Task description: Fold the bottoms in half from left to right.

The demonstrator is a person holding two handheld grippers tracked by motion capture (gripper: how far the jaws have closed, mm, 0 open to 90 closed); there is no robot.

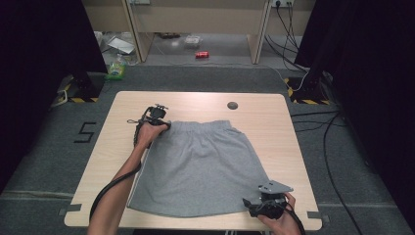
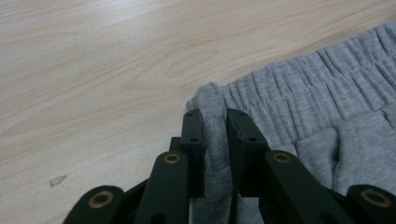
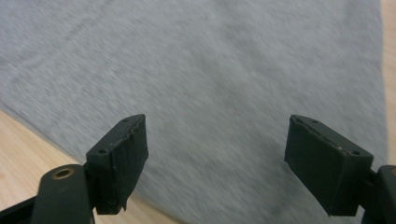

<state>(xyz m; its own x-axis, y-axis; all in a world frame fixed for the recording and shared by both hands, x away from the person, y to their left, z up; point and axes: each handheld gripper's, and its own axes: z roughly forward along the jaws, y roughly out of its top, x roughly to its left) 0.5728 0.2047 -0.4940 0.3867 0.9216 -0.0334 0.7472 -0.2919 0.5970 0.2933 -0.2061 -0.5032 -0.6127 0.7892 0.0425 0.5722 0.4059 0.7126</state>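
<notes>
One grey skirt (image 1: 200, 166) lies spread flat on the wooden table (image 1: 288, 122), its gathered elastic waistband (image 1: 201, 126) at the far side and its wider hem toward the person. Two grippers work at it, one in each hand. The left gripper (image 1: 164, 125) sits at the far left corner of the waistband; in the left gripper view its jaws are clenched on a fold of that corner (image 2: 215, 135), the grey cloth pinched between them. The right gripper (image 1: 250, 204) rests at the near right corner of the hem; in the right gripper view (image 3: 212, 158) its jaws stand wide apart, released, with the skirt's cloth (image 3: 210, 70) spread beyond them. One small dark round spot (image 1: 232, 105) marks the table beyond the waistband.
</notes>
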